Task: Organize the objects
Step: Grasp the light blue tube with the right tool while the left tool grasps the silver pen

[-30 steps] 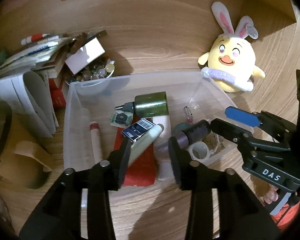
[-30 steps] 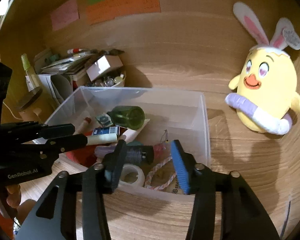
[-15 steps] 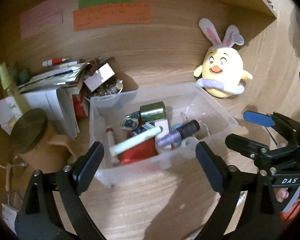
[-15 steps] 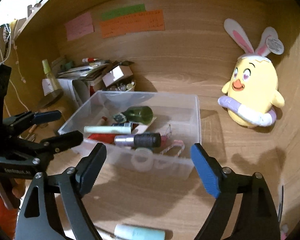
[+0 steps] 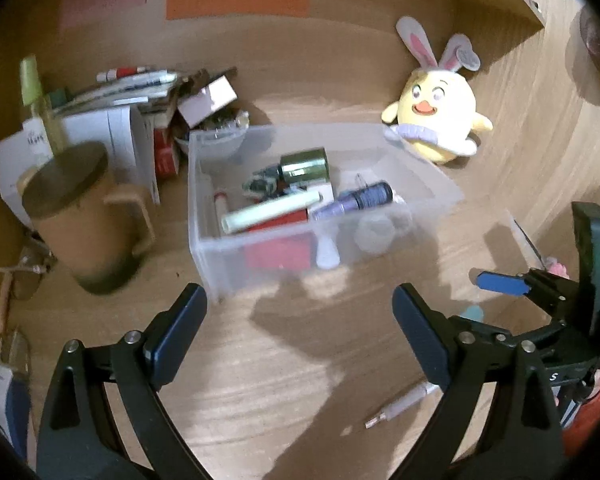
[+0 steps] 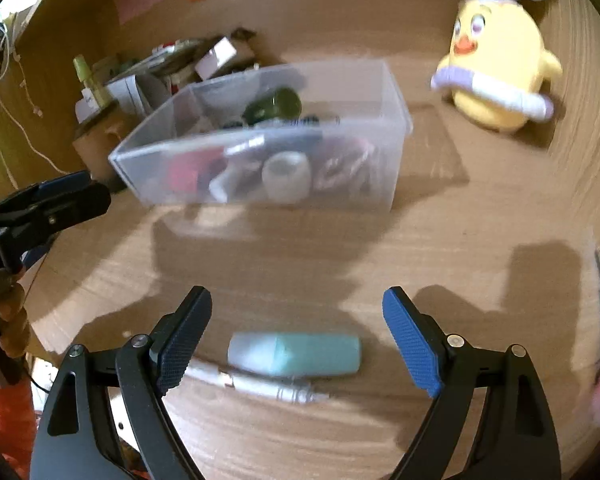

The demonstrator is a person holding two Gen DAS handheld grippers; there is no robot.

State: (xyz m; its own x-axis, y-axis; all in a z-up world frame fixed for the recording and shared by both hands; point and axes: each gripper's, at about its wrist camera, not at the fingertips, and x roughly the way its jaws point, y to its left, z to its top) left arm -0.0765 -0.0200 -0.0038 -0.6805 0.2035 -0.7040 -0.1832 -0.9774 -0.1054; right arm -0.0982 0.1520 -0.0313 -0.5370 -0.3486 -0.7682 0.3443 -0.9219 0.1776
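Note:
A clear plastic bin (image 5: 216, 276) (image 6: 396, 168) stands on the wooden desk and holds a green bottle (image 5: 304, 166), a pale tube (image 5: 272, 210), a purple-black tube (image 5: 356, 200), a tape roll (image 6: 286, 176) and red items. My left gripper (image 5: 300, 336) is open and empty, well in front of the bin. My right gripper (image 6: 296, 344) is open and empty, low over a teal tube (image 6: 296, 354) and a white pen-like item (image 6: 260, 384) that lie on the desk between its fingers. The right gripper also shows in the left wrist view (image 5: 500, 284).
A yellow bunny-eared plush (image 5: 436, 120) (image 6: 496, 76) sits right of the bin. A brown lidded mug (image 5: 80, 216) and a pile of papers, pens and boxes (image 5: 140, 96) stand left. A small pen (image 5: 404, 404) lies on the desk at the front.
Both grippers let go of the tubes in the bin, opened wide and pulled back toward me. The right gripper dropped lower over the teal tube on the desk.

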